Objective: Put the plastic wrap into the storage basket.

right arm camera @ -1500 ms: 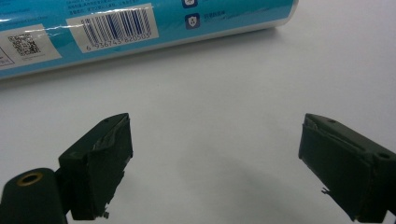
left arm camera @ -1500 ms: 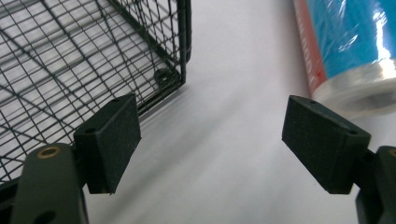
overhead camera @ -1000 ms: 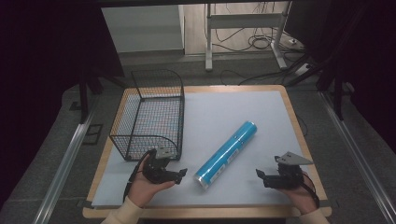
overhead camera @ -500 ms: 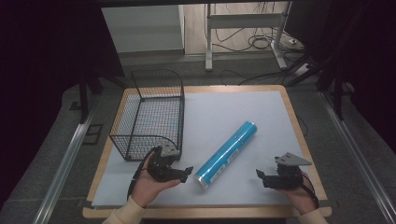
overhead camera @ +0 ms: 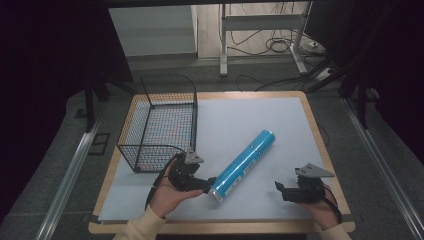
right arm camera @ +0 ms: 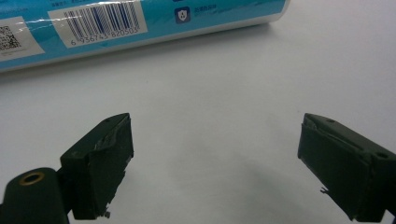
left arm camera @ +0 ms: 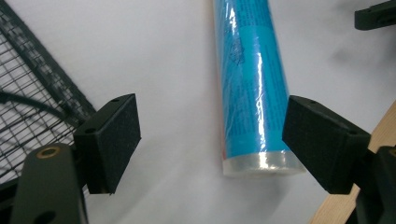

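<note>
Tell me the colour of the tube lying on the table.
Bright blue tube with a clear film-wrapped end; best seen in the left gripper view.

A barcode on the blue roll point(right arm camera: 140, 21) reads 6 936745 820503; a QR code sits beside it, other print unreadable.

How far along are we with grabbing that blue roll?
Nothing is moved: the blue roll lies on the mat beside the wire basket. In hand: the open left claw straddles its near end, not clamped. Left: closing and lifting. The right claw waits open.
</note>
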`<state>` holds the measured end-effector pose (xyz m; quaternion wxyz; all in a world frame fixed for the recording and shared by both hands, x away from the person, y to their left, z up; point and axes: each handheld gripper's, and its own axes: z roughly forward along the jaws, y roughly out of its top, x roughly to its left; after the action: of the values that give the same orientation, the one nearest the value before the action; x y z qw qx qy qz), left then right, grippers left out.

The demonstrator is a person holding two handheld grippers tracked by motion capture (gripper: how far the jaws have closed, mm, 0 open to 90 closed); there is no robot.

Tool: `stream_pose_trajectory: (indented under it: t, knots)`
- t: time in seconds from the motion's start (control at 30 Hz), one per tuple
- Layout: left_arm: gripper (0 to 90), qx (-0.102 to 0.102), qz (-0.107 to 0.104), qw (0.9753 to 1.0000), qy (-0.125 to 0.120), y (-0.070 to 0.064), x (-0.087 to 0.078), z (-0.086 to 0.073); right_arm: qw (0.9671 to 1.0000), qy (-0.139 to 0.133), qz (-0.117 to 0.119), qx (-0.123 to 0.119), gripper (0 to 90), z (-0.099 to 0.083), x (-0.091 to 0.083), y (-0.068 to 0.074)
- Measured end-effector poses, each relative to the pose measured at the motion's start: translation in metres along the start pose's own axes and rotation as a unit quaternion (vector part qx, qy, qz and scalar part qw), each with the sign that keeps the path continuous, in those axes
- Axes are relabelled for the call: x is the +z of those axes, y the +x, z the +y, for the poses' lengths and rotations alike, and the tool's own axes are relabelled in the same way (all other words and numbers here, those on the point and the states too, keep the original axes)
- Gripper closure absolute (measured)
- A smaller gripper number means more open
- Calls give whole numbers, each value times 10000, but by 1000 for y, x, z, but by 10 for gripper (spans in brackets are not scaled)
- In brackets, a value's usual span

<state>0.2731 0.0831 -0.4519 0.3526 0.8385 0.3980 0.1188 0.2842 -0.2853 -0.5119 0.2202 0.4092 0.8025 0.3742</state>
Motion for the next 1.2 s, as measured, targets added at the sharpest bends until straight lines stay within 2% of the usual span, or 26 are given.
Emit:
stream_pose_trajectory:
  t: [0.2, 0.27, 0.4, 0.57, 0.77, 0.9, 0.97, 1.2]
  knots:
    - [191, 77, -41, 10000, 1, -5, 4, 8, 10000, -8, -9, -5, 105, 0, 0, 0]
    - [188, 167, -35, 9998, 33, -8, 6, 13, 10000, -20, 3, -1, 105, 0, -1, -1]
    - [186, 196, -48, 9998, 24, -10, 6, 17, 10000, -22, -20, 19, 105, 0, -1, -2]
    - [185, 230, -129, 9996, 82, -13, 13, 23, 10000, -48, -12, -17, 105, 0, -2, -1]
    - [189, 296, -191, 9994, 15, -18, 18, 36, 10000, -54, -6, -6, 106, 0, -3, -2]
    - [187, 389, -233, 9989, 70, -22, 23, 43, 10000, -74, -54, 8, 105, -1, -3, -3]
    - [188, 443, -183, 9988, 74, -22, 25, 47, 9999, -87, -86, 14, 105, -1, -3, -4]
    - [187, 478, -218, 9985, 154, -25, 32, 55, 9999, -73, -82, 29, 105, -1, -3, -4]
